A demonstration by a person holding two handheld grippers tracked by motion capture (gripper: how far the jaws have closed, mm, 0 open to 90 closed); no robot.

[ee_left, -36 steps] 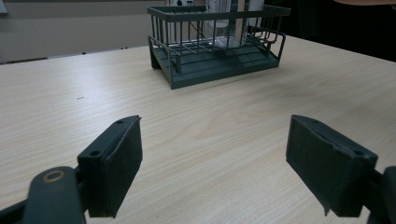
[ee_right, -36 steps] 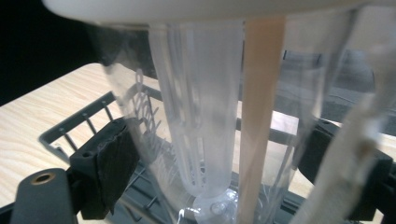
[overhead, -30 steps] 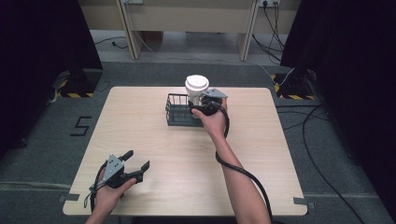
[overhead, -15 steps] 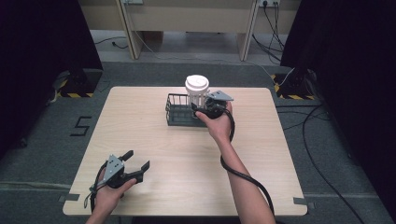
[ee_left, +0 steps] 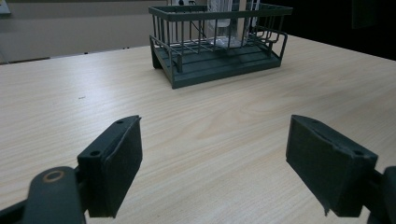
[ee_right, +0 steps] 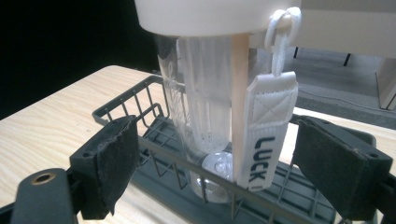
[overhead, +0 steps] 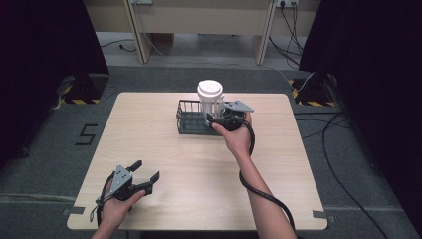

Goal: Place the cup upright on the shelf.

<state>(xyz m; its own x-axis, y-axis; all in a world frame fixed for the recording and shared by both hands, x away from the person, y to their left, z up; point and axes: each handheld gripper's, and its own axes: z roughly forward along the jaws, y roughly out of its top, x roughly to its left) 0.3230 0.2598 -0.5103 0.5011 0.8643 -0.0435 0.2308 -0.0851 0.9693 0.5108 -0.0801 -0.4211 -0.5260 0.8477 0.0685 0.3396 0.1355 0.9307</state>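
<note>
Both pairs of jaws stand wide apart and grip nothing. The right gripper, just above the middle of the high view, has its jaws on either side of the clear bottle, pads apart from its wall, which reads as either just before a grasp or just after letting go. The bottle stands upright inside the dark wire basket, at the basket's right end in the high view, its white lid rising well above the rim. A white strap printed LUCK hangs from the lid down the bottle's side, in the centre-right of the right gripper view. The basket's bars would keep the tall bottle from tipping, so that is probably why it sits there.

The left gripper rests at the lower left of the high view, well apart from the basket, seemingly parked out of the way while the other hand works.

The worktop is pale wood-grain laminate, otherwise bare. It stands on grey carpet, with a taped "5" on the floor at the left. Dark curtains close both sides, pale furniture runs along the top, and cables trail at the right.
</note>
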